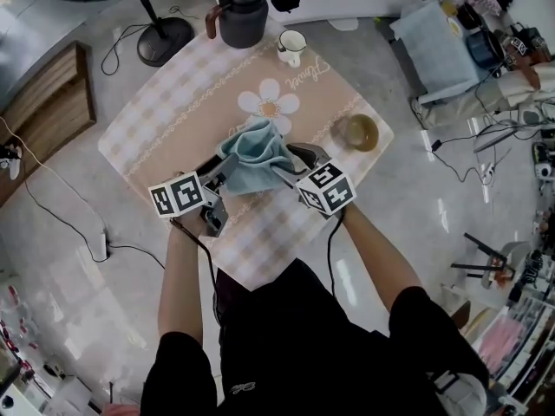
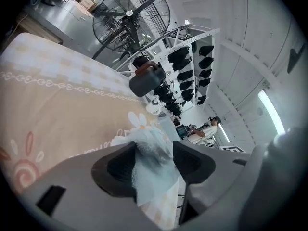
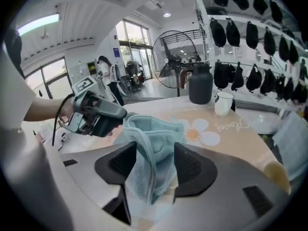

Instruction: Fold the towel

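Note:
A light blue towel (image 1: 257, 152) lies bunched in a heap on the beige checked tablecloth (image 1: 165, 124), just in front of its daisy print. My left gripper (image 1: 224, 172) reaches the heap from the left and my right gripper (image 1: 293, 165) from the right. In the left gripper view a fold of the towel (image 2: 153, 170) stands between the wide-apart jaws of the left gripper (image 2: 154, 150). In the right gripper view a hanging fold of the towel (image 3: 150, 129) sits loose between the spread jaws of the right gripper (image 3: 154, 153). The left gripper (image 3: 96, 115) shows there against the heap's far side.
A dark jug (image 1: 241, 14) and a white mug (image 1: 291, 47) stand at the table's far edge. An amber bowl (image 1: 360, 133) sits at the right corner. A floor fan's base (image 1: 165, 38) and a wooden bench (image 1: 52, 102) are off to the left.

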Action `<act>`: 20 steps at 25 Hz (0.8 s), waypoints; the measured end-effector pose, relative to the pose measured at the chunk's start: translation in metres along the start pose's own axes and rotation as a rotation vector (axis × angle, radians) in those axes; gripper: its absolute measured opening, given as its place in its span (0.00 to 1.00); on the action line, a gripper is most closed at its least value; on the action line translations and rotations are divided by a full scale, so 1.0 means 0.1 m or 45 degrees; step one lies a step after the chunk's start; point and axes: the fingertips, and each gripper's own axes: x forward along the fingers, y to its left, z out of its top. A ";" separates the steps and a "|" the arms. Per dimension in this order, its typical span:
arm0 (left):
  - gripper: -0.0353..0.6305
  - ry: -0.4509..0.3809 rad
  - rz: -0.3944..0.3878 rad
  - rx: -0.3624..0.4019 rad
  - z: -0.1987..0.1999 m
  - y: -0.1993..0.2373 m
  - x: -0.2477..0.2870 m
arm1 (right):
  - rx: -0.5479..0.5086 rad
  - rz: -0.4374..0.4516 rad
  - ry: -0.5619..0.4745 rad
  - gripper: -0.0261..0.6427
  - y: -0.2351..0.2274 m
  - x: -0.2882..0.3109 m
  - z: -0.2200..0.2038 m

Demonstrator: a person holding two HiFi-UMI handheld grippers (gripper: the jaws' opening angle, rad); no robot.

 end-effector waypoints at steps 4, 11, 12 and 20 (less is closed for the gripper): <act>0.39 -0.060 -0.031 0.055 0.06 -0.07 -0.16 | 0.104 -0.088 -0.030 0.41 -0.29 0.13 0.14; 0.39 -0.151 0.149 0.242 0.05 -0.01 -0.40 | 0.239 -0.137 -0.100 0.41 -0.42 0.12 0.25; 0.39 -0.148 0.191 0.290 0.02 -0.01 -0.43 | 0.242 -0.136 -0.116 0.41 -0.38 0.07 0.24; 0.20 -0.143 0.403 0.507 -0.39 -0.16 -0.62 | 0.242 -0.129 -0.206 0.41 -0.03 -0.40 0.03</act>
